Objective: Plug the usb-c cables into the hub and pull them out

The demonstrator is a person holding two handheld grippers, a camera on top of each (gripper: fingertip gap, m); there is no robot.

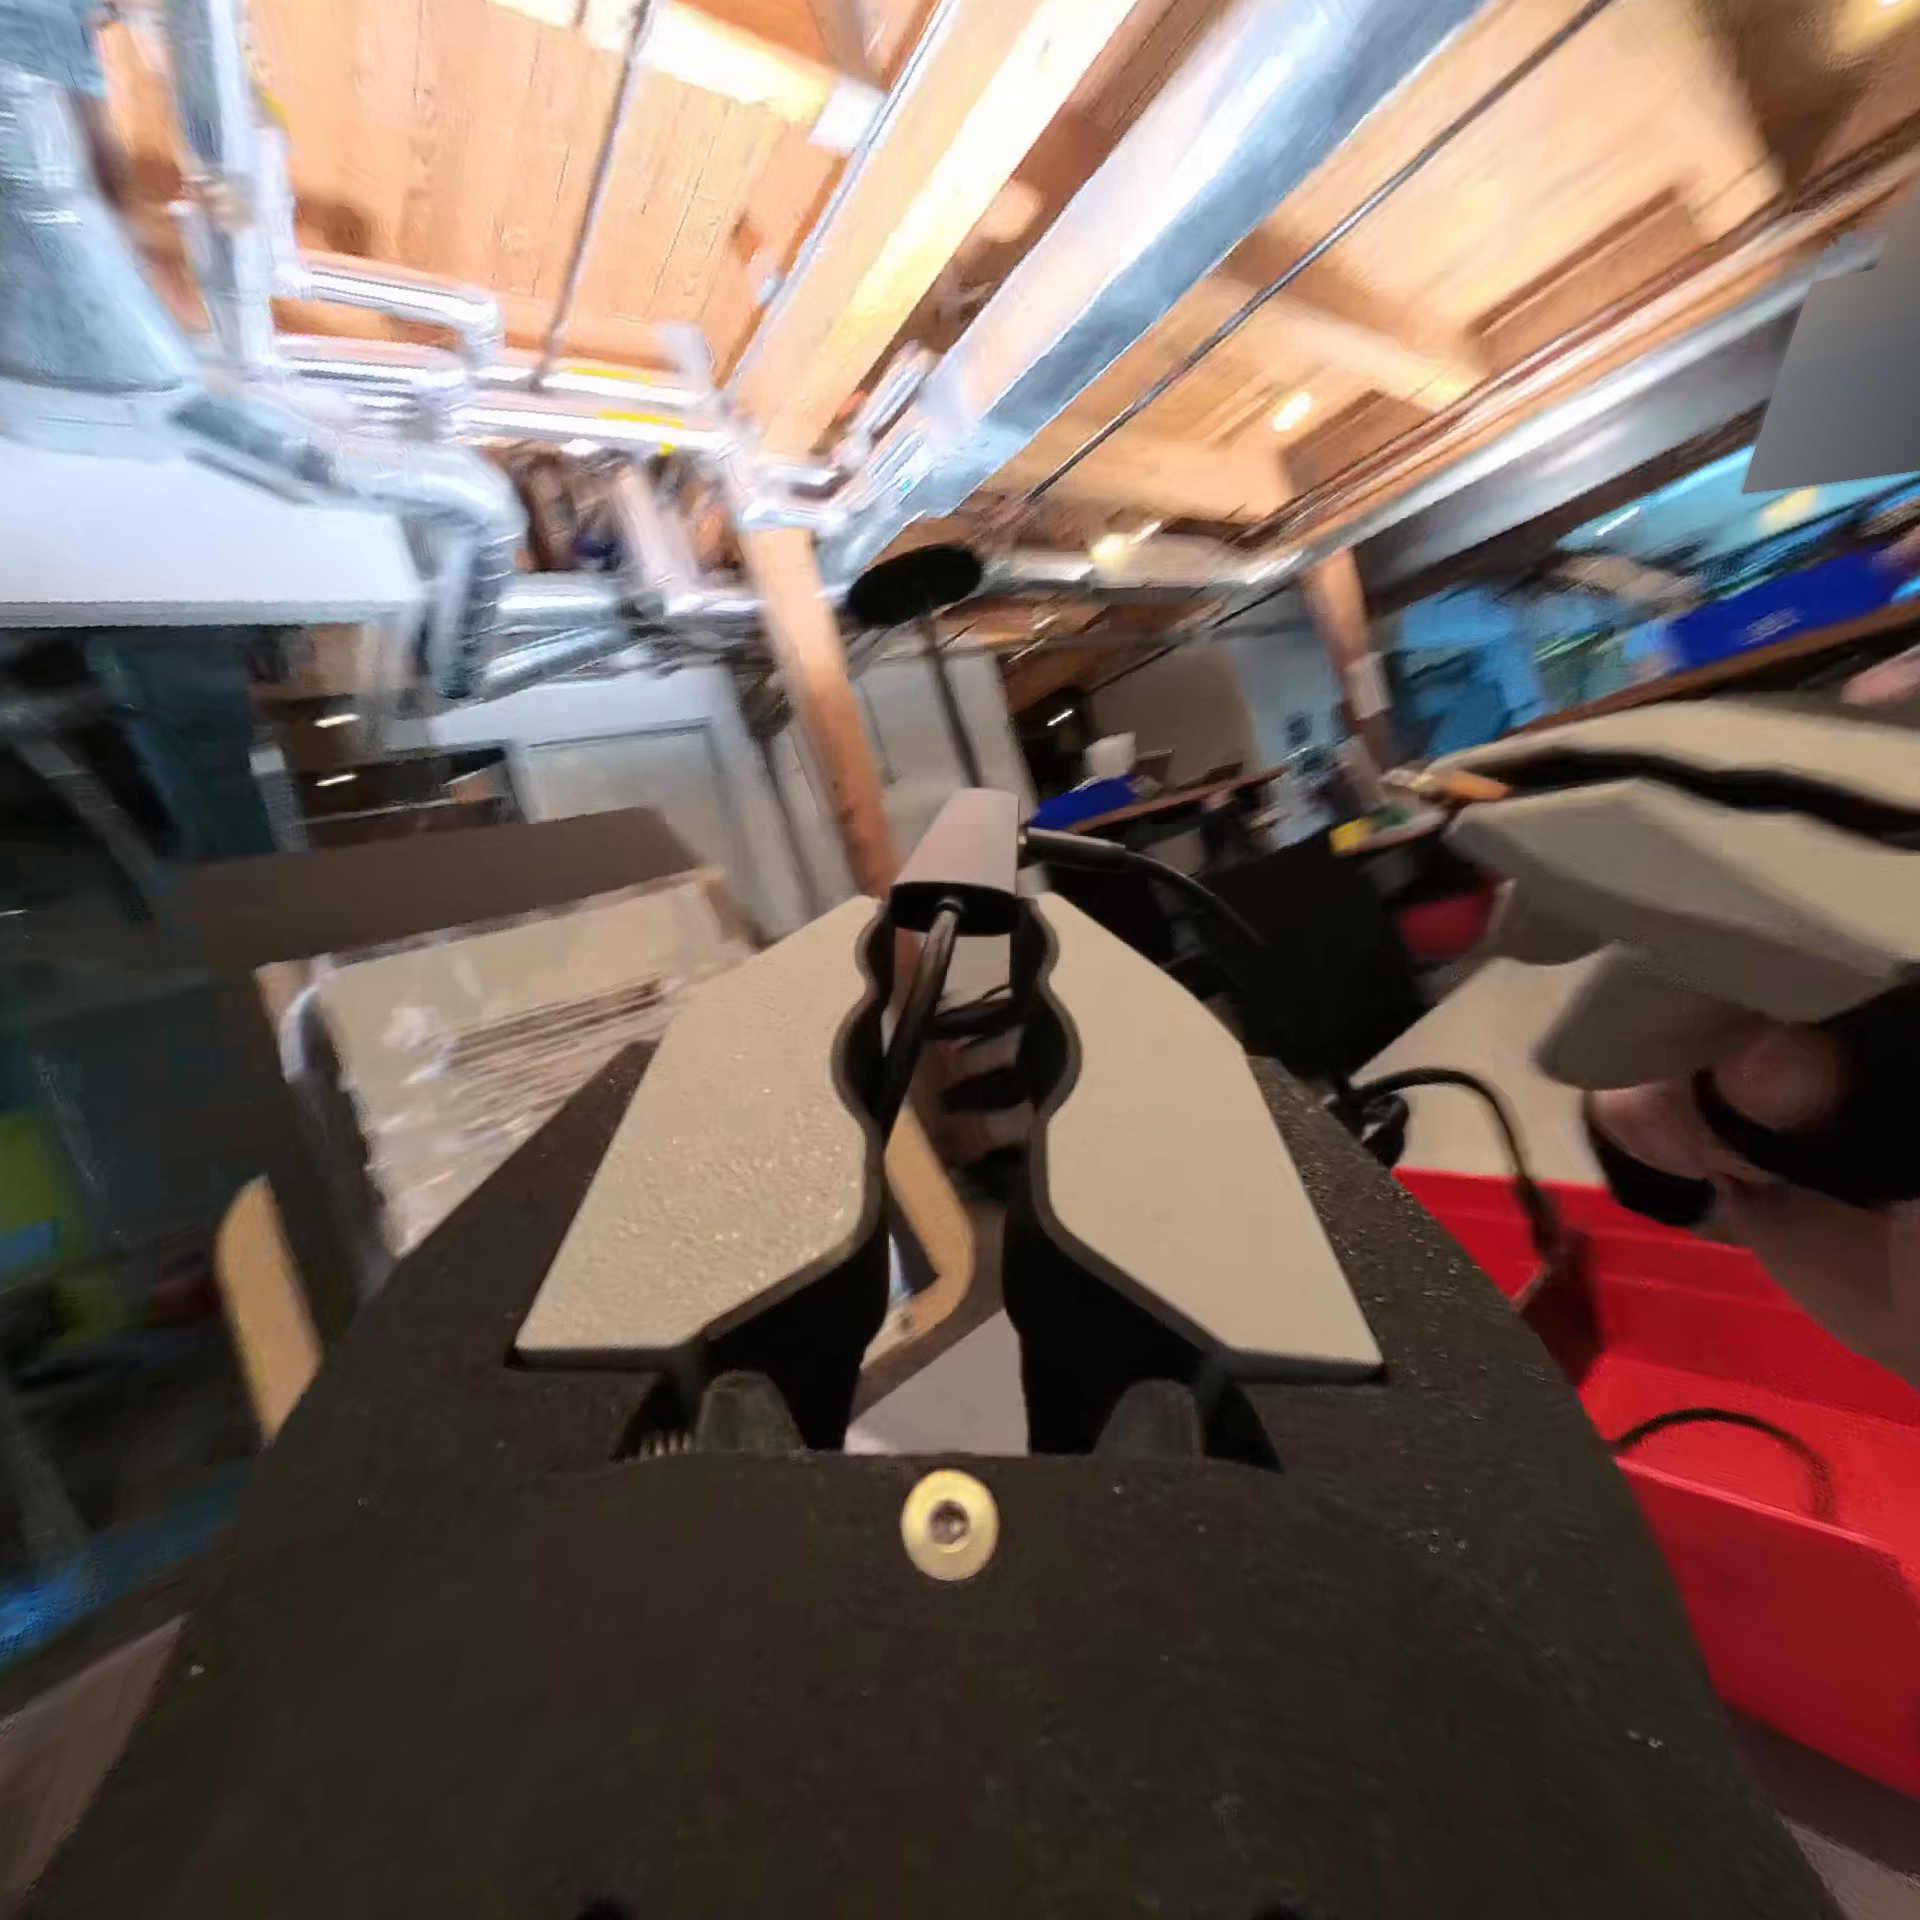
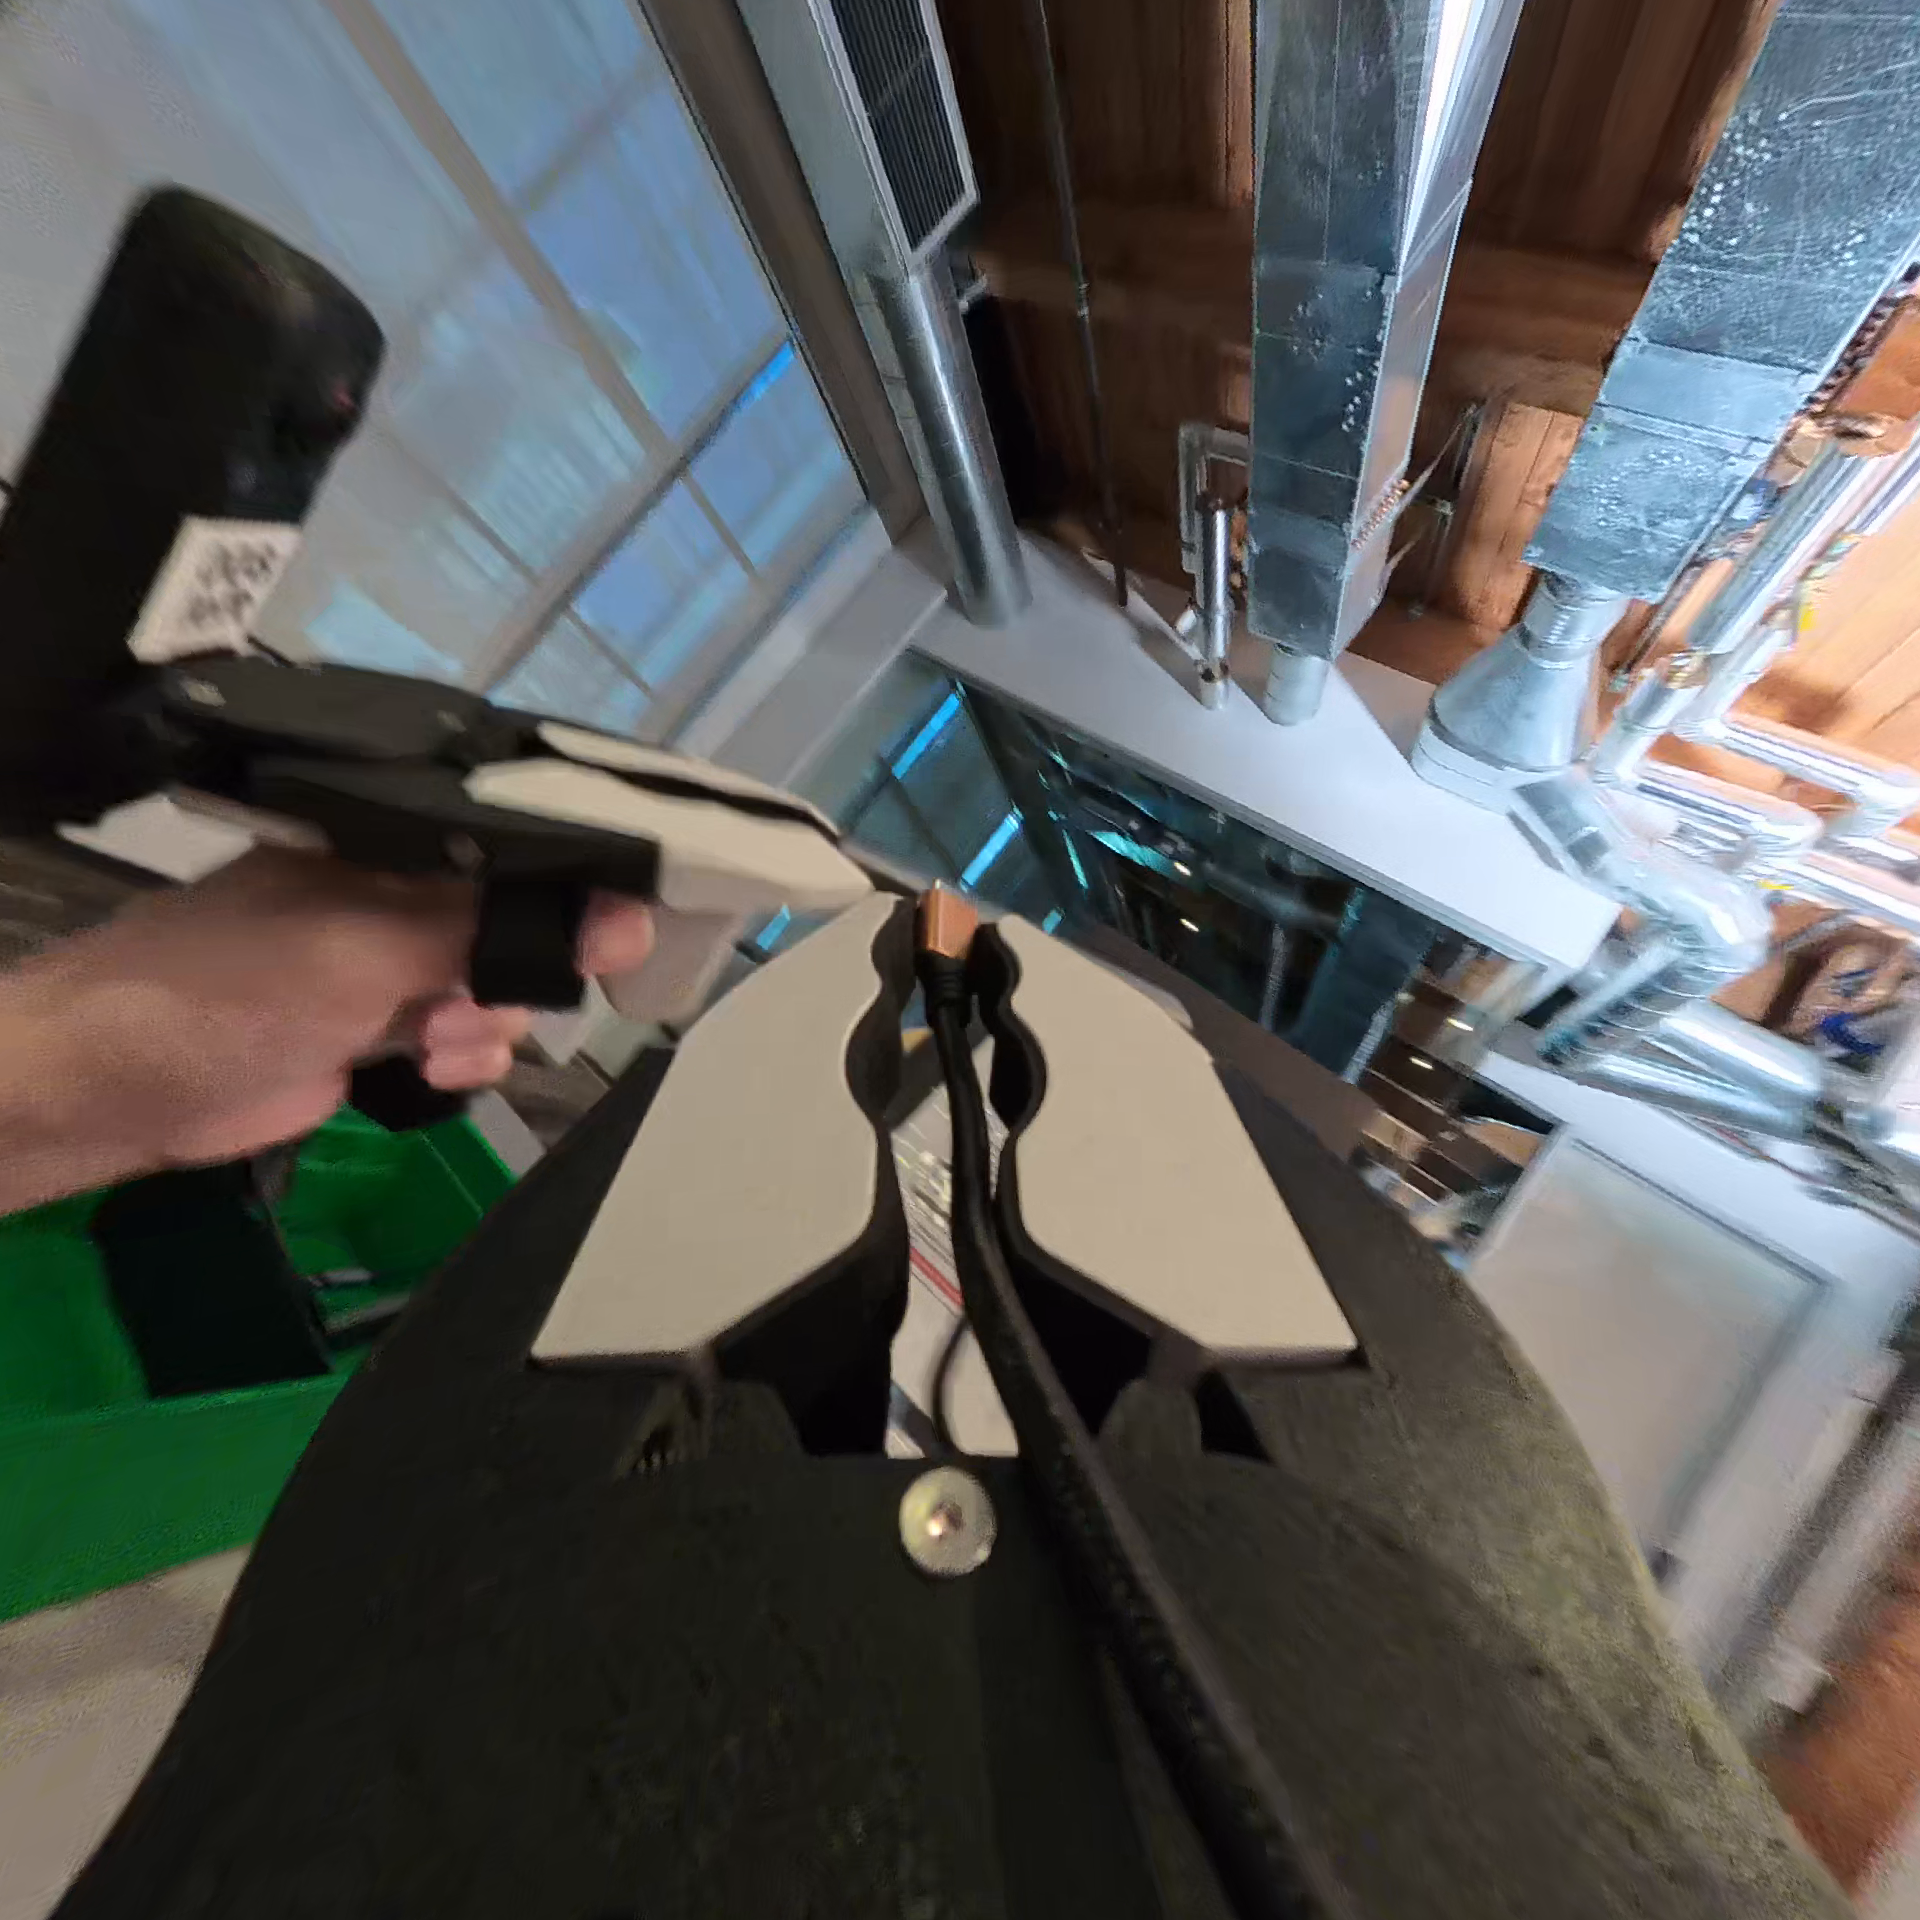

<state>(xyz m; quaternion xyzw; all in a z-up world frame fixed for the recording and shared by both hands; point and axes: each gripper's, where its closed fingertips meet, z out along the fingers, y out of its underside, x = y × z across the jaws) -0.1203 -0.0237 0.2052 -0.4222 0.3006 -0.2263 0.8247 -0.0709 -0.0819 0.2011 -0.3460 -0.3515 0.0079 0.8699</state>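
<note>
My left gripper (image 1: 951, 920) is shut on the near end of a slim grey hub (image 1: 964, 831) and holds it up in the air. The hub's own black lead (image 1: 914, 1018) hangs down between the fingers. A black usb-c cable (image 1: 1081, 850) is plugged into the hub's right side. My right gripper (image 2: 940, 940) is shut on a black braided cable (image 2: 977, 1143), just behind its copper-coloured plug (image 2: 943, 920). That plug points at the left gripper's tip (image 2: 862, 873), close to it. The right gripper also shows in the left wrist view (image 1: 1455, 800), apart from the hub.
A red bin (image 1: 1714, 1455) with a black cable in it lies low right of the left gripper. A green bin (image 2: 125, 1455) lies low left of the right gripper. A wooden post (image 1: 821, 727) and metal ducts (image 2: 1340, 312) lie beyond. A hand (image 2: 208, 997) holds each gripper. The gap from one gripper's tips to the other's is roughly 8 cm.
</note>
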